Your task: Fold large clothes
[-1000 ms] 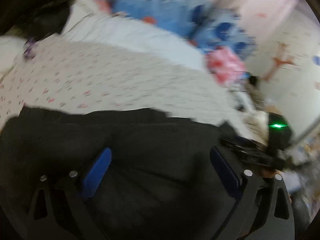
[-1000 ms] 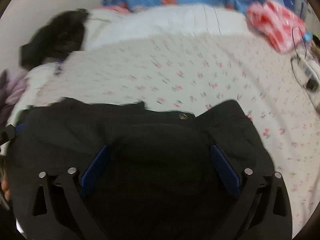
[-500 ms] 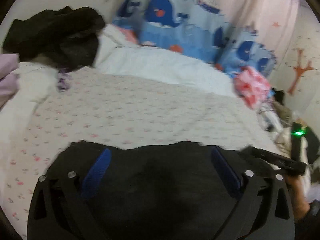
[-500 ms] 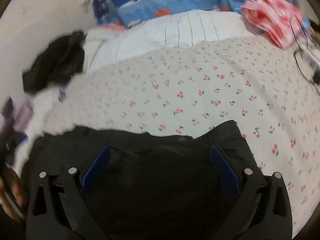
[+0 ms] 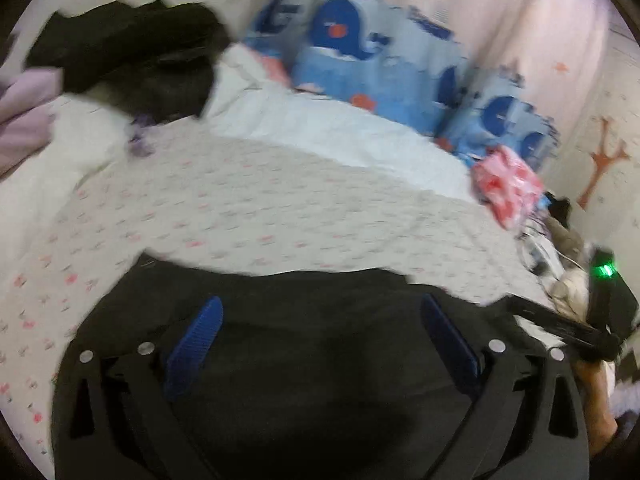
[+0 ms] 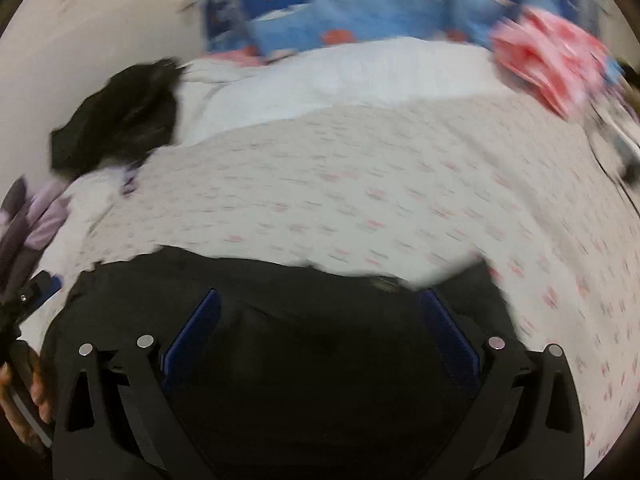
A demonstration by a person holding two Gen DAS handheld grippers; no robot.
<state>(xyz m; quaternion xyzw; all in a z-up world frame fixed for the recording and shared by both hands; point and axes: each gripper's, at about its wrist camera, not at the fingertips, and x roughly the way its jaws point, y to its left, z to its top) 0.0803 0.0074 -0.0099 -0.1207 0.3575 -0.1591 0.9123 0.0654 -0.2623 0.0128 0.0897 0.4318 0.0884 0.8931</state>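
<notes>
Both grippers, left and right, hang over a black garment spread on the near edge of a bed, fingers splayed wide and grasping nothing. Beyond lie a cherry-print sheet, a dark clothes heap and whale-print cushions.

Bed w/ cherry-print sheet. On it: black garment spread at near edge, dark clothes pile far-left corner, lilac cloth beside it, white duvet, whale-print bedding at head, pink-red item, prob. a bag, blurred.
</notes>
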